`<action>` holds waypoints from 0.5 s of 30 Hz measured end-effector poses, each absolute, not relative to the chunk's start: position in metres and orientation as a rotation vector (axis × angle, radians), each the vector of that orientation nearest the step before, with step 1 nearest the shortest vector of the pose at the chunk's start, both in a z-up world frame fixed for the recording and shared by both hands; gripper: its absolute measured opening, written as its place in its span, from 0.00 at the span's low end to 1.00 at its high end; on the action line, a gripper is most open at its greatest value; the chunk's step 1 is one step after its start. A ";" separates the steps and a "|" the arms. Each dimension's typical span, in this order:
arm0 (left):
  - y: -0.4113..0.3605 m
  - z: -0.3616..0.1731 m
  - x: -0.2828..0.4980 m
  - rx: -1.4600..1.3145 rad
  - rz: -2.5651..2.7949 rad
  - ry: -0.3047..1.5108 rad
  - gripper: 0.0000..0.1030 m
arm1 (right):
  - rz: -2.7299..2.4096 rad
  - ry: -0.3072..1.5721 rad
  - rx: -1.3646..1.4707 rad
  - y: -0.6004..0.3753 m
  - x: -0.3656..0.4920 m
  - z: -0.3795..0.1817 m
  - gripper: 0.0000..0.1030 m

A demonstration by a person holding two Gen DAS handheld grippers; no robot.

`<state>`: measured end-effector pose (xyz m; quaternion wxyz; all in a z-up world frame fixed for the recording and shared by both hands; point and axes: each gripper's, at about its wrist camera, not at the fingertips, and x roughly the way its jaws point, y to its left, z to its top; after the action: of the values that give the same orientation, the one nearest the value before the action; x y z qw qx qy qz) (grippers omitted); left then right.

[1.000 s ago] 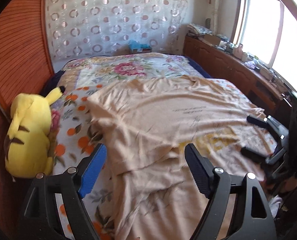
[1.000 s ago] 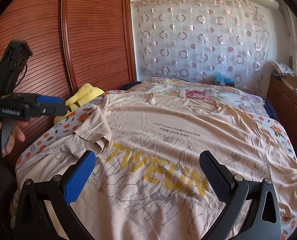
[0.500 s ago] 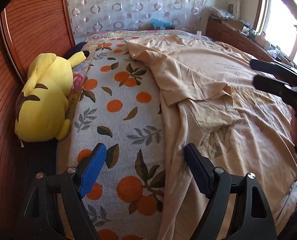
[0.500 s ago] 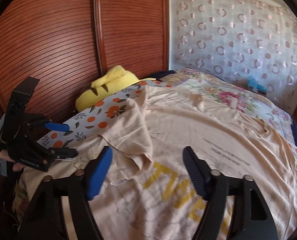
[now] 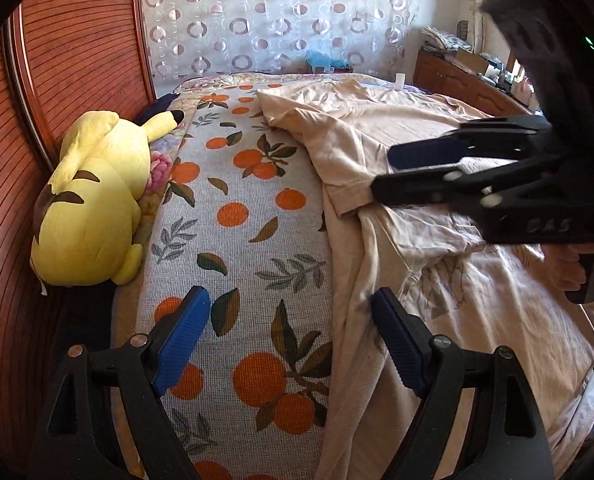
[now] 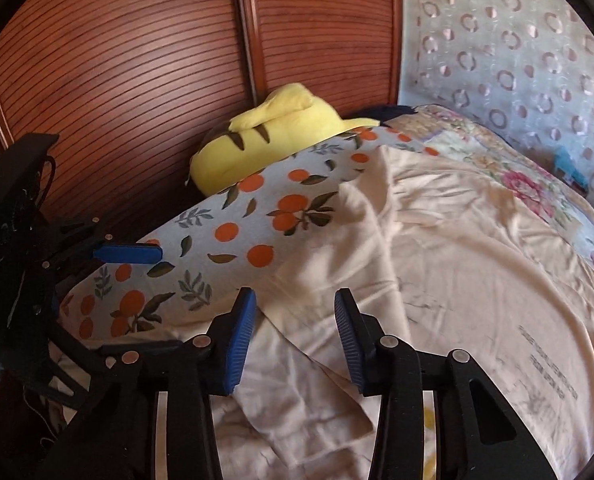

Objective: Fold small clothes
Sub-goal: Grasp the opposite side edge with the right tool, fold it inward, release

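the left gripper (image 5: 291, 338) hangs with fingers wide over the orange-print bedspread (image 5: 237, 240); the right gripper (image 6: 295, 334), fingers narrower, empty, hovers above the crumpled beige t-shirt (image 6: 457, 280) on the bed; beyond, a yellow plush toy (image 5: 93, 200).

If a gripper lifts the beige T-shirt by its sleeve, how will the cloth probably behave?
The beige T-shirt lies in soft wrinkles, so it is probably floppy and will sag. It looks thin, likely light. Its sleeve is already bunched, so it may crumple further.
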<state>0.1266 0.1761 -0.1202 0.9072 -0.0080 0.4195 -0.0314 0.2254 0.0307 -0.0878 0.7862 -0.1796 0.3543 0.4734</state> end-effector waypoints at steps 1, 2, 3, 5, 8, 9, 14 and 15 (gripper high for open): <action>0.177 -0.120 0.127 -0.016 -0.064 0.866 0.81 | 1.021 0.777 -0.404 0.036 0.227 -0.090 0.39; 0.177 -0.120 0.127 -0.018 -0.065 0.866 0.81 | 1.016 0.789 -0.420 0.041 0.228 -0.093 0.36; 0.178 -0.120 0.127 -0.018 -0.065 0.865 0.81 | 1.004 0.798 -0.438 0.048 0.229 -0.096 0.28; 0.177 -0.120 0.127 -0.018 -0.065 0.866 0.81 | 0.996 0.799 -0.442 0.050 0.231 -0.099 0.12; 0.176 -0.120 0.127 -0.014 -0.062 0.866 0.81 | 0.960 0.742 -0.361 0.039 0.235 -0.088 0.04; 0.176 -0.120 0.127 -0.014 -0.062 0.866 0.81 | 0.949 0.722 -0.332 0.035 0.236 -0.083 0.04; 0.176 -0.120 0.127 -0.014 -0.062 0.865 0.81 | 0.787 0.644 -0.251 -0.006 0.247 -0.068 0.04; 0.176 -0.120 0.127 -0.014 -0.062 0.865 0.81 | 0.755 0.654 -0.237 -0.014 0.252 -0.069 0.04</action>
<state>0.1268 0.1762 -0.1199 0.9073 -0.0066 0.4193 -0.0299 0.2520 -0.0137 -0.0689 0.8712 -0.1136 0.3129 0.3609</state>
